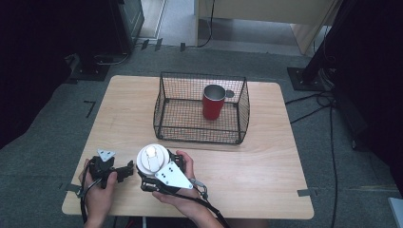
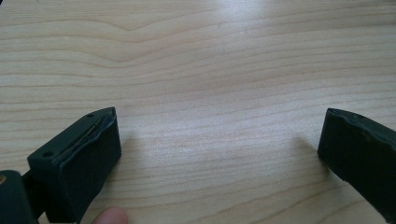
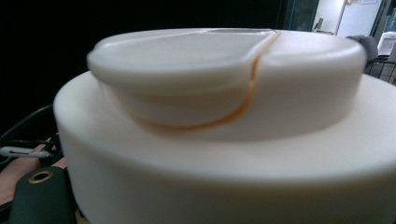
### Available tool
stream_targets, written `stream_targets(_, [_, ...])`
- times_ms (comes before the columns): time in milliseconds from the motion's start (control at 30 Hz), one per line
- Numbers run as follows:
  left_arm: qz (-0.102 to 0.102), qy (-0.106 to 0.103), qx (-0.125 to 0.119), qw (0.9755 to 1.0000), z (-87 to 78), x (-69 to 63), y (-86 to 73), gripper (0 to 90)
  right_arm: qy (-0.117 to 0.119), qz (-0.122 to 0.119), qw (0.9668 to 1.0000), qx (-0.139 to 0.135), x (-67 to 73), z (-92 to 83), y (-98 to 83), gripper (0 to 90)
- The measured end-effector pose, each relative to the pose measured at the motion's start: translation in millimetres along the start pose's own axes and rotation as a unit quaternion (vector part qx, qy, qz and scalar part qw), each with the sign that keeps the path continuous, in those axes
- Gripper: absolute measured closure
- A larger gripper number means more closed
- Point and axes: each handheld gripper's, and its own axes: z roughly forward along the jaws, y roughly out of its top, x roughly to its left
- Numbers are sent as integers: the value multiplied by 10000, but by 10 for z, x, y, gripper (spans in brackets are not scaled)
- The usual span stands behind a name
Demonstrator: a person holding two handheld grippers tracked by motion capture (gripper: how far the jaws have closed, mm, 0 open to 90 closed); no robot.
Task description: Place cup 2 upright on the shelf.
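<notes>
Right gripper (image 1: 151, 176): clamped on white lid (image 1: 152, 160), flat face up. Left gripper (image 1: 128, 170): wide open, empty, just beside. Red cup (image 1: 213, 102) in mesh basket (image 1: 199, 135): well beyond, ahead-right.

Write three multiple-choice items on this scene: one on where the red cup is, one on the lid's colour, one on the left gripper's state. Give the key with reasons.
1. Where does the red metal cup stand?
A. Inside the black wire mesh basket
B. On the bare wooden table
C. In a hand

2. What colour is the round plastic lid at the right gripper?
A. Black
B. White
C. Red

3. How do the left gripper jaws stand?
A. Shut on the lid
B. Shut on nothing
C. Open over bare table

Key: 1 A, mesh walls surround the cup. 2 B, the lid is white in both the high and right gripper views. 3 C, wood grain shows between the parted jaws.
</notes>
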Motion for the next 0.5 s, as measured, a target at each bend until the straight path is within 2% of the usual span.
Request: stream_targets(500, [-2,-1,-1,10000,0,0,0,0,-217,-35,9996,-189,-149,5,238,145])
